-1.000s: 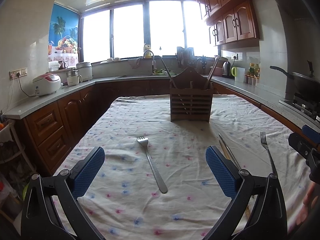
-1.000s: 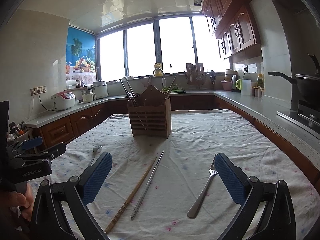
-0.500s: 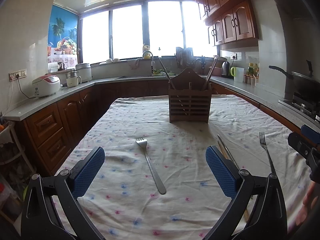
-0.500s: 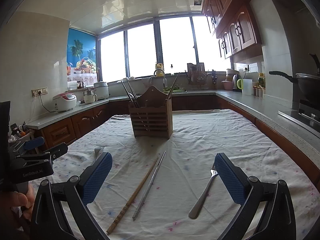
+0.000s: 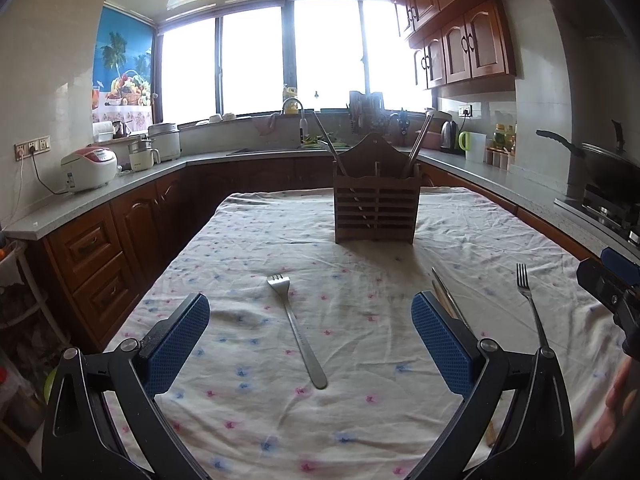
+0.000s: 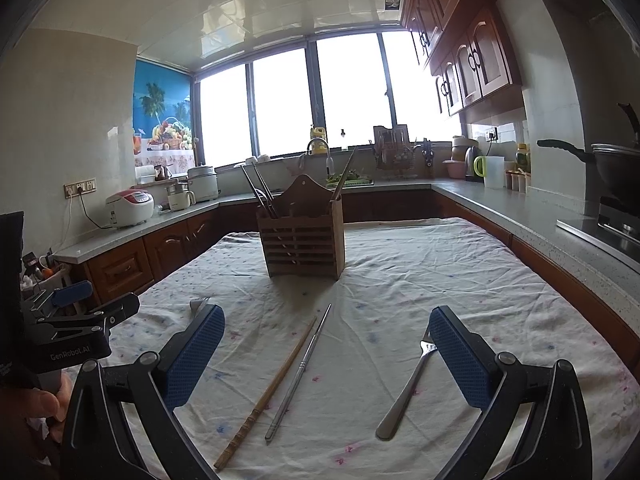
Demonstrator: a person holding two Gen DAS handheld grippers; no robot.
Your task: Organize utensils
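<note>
A slatted wooden utensil holder (image 5: 376, 208) (image 6: 304, 240) stands mid-table with chopsticks leaning out of it on both sides. A steel fork (image 5: 296, 328) lies on the cloth between the fingers of my open left gripper (image 5: 310, 344), below them and untouched. My right gripper (image 6: 326, 360) is open too, above a wooden chopstick (image 6: 268, 392) and a metal chopstick (image 6: 300, 372) lying side by side. A second fork (image 6: 408, 392) (image 5: 528, 304) lies just by the right finger (image 6: 460, 360). Each gripper shows at the edge of the other's view, hand-held.
The table wears a white floral cloth (image 5: 360, 408). Counters and wooden cabinets (image 5: 100, 248) ring it. A rice cooker (image 5: 90, 168) sits on the left counter, a wok (image 6: 616, 168) on the stove at the right, a sink and bright windows behind.
Both grippers have drifted only slightly over the table and stayed open. The forks and chopsticks lie where they were.
</note>
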